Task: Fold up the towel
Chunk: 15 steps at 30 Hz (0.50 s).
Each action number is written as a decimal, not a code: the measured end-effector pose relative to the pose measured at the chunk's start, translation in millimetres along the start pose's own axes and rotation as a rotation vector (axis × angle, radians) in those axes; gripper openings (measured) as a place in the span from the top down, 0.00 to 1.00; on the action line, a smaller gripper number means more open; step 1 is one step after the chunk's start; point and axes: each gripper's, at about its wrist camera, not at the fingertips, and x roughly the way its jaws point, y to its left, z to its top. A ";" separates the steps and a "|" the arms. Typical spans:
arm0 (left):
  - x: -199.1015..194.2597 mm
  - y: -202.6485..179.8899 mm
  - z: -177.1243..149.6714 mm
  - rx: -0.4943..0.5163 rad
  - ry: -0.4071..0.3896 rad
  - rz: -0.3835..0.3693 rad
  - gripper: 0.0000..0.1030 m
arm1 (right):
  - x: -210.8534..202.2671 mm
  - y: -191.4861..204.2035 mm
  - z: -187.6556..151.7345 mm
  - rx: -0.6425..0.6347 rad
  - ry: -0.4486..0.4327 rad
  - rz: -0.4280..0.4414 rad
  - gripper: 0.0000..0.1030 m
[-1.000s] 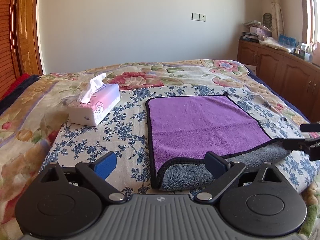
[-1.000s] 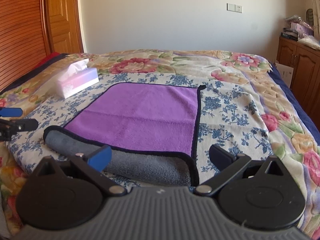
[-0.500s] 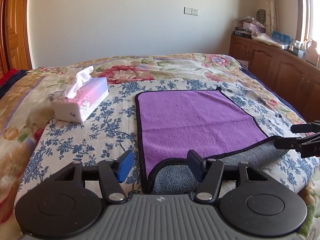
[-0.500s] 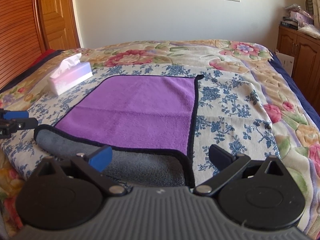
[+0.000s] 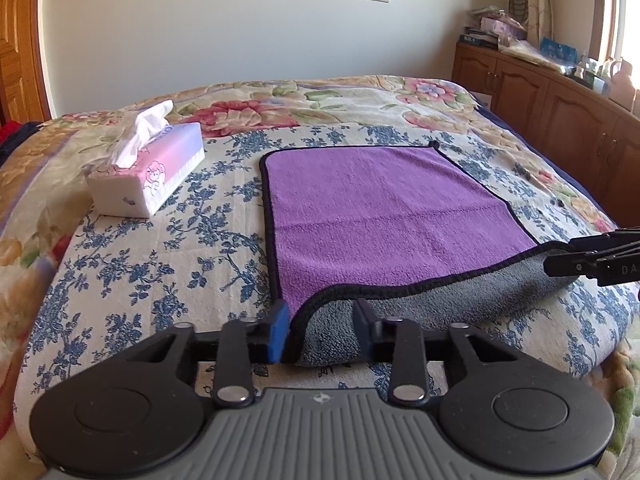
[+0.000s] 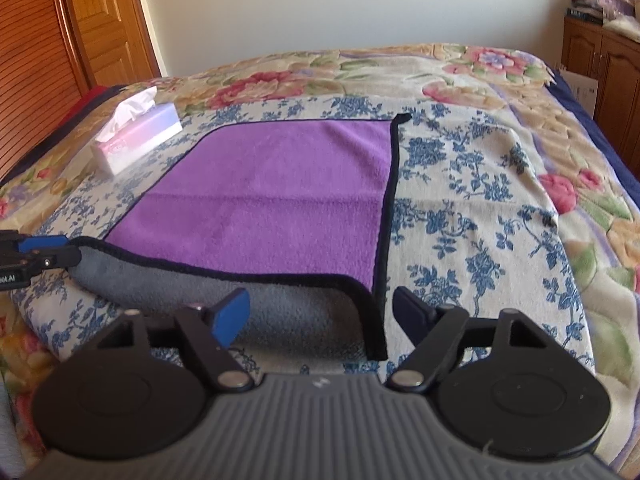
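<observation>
The purple towel (image 5: 384,216) lies flat near the bed's (image 5: 120,264) front edge, its near hem curled over grey side up. The left tongs (image 5: 320,330), narrower than a second ago, straddle its near-left corner without yet pinching; the right tongs (image 6: 322,314) stand wide apart around the near-right corner. If only one side clamps before lifting, the hem would likely drag askew, skewing the fold.
</observation>
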 end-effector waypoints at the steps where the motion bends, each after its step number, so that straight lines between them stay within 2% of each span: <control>1: 0.1 -0.1 -0.1 0.000 0.000 0.000 0.68 | 0.3 -0.5 -0.1 0.004 0.004 0.003 0.26; 8: 1.5 1.8 -0.6 -0.011 0.002 -0.001 0.71 | 2.3 -2.1 0.0 0.013 0.036 0.026 0.38; 15: 2.4 0.9 -1.7 -0.008 0.009 0.000 0.72 | 3.6 -4.7 -0.4 0.007 0.056 0.014 0.62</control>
